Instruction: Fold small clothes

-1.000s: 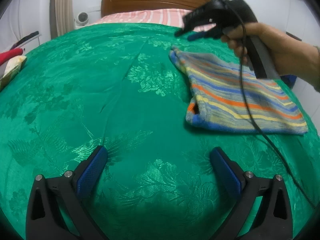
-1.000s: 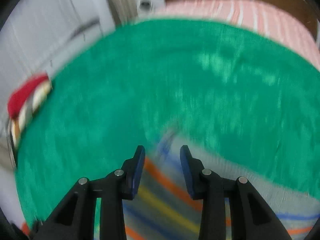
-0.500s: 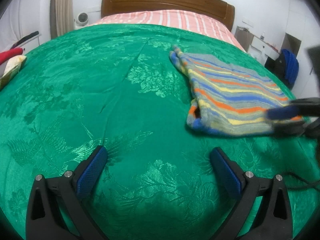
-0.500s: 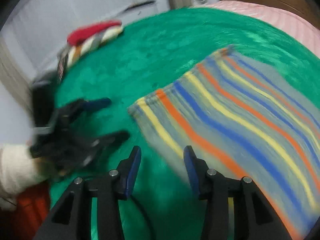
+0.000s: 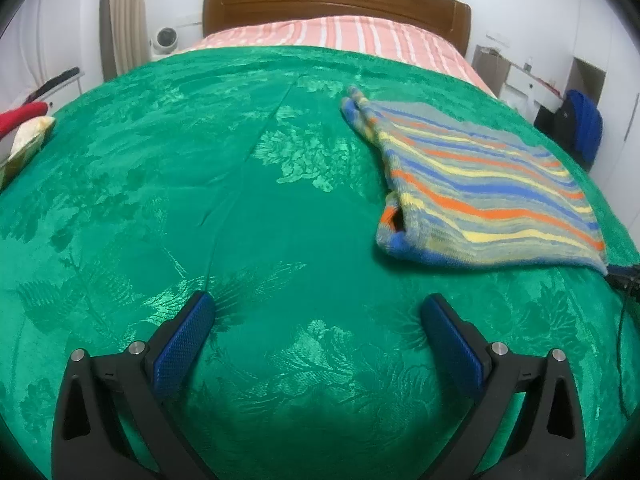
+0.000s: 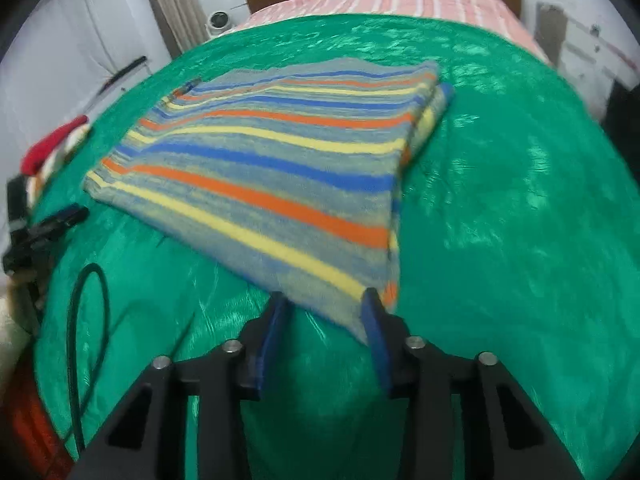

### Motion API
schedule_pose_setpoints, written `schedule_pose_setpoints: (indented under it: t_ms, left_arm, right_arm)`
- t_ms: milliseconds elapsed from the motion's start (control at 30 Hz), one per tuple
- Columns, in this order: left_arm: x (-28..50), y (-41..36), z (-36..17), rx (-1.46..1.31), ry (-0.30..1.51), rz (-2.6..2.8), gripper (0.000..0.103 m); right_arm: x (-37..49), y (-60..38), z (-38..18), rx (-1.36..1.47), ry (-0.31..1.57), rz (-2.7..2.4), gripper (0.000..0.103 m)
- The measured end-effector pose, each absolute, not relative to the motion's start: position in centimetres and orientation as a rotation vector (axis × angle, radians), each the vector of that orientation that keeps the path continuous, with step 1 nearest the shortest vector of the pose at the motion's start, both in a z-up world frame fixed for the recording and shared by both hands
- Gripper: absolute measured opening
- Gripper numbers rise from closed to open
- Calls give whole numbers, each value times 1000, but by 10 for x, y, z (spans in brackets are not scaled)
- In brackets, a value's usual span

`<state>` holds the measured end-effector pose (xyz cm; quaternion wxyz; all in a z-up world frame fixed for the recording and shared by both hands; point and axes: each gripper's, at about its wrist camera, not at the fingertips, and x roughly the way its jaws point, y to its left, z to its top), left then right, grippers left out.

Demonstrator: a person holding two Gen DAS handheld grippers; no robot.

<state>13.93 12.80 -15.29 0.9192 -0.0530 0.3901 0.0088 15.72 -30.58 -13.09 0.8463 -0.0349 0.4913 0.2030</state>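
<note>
A folded striped garment [image 5: 480,184], grey with blue, orange and yellow bands, lies flat on the green bedspread [image 5: 240,208] to the right in the left wrist view. My left gripper [image 5: 316,316] is open and empty over bare bedspread, left of and nearer than the garment. In the right wrist view the garment [image 6: 280,168] fills the middle. My right gripper [image 6: 326,308] is open, its jaws astride the garment's near corner, which lies between the blue pads. Only its tip [image 5: 624,274] shows in the left wrist view.
A wooden headboard [image 5: 336,0] and a pink striped pillow area [image 5: 340,36] are at the far end. A red and cream cloth pile [image 5: 24,128] sits at the left bed edge. A black cable [image 6: 86,320] loops on the bedspread.
My right gripper swung from the garment's far end round to its near right corner and now has its jaws astride that corner. The left gripper has not moved.
</note>
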Motion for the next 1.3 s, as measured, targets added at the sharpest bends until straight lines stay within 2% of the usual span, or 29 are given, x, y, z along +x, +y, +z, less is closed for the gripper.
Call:
schedule_pose_setpoints:
  t_ms: [367, 433, 933, 1067, 1167, 1200, 1267, 1300]
  left_arm:
    - [141, 125, -153, -96, 807, 29, 103]
    - [141, 124, -153, -95, 807, 30, 103]
    - [136, 115, -141, -25, 843, 122, 101]
    - [118, 66, -104, 29, 760, -27, 100]
    - [129, -30, -92, 183, 774, -270, 100]
    - [133, -61, -94, 230, 783, -346, 98]
    - [141, -115, -103, 295, 797, -473, 82]
    - [151, -150, -114, 337, 822, -535, 81]
  right_arm:
    - [149, -324, -128, -16, 1015, 374, 38]
    - [147, -327, -131, -6, 1034, 349, 46]
    - [117, -345, -119, 61, 1017, 314, 47]
    - [90, -369, -96, 125, 960, 337, 53]
    - [91, -396, -88, 170, 942, 332, 54]
    - [97, -407, -87, 190, 940, 321, 54]
    - [106, -423, -83, 234, 933, 299, 54]
    - [113, -432, -81, 273, 928, 298, 54]
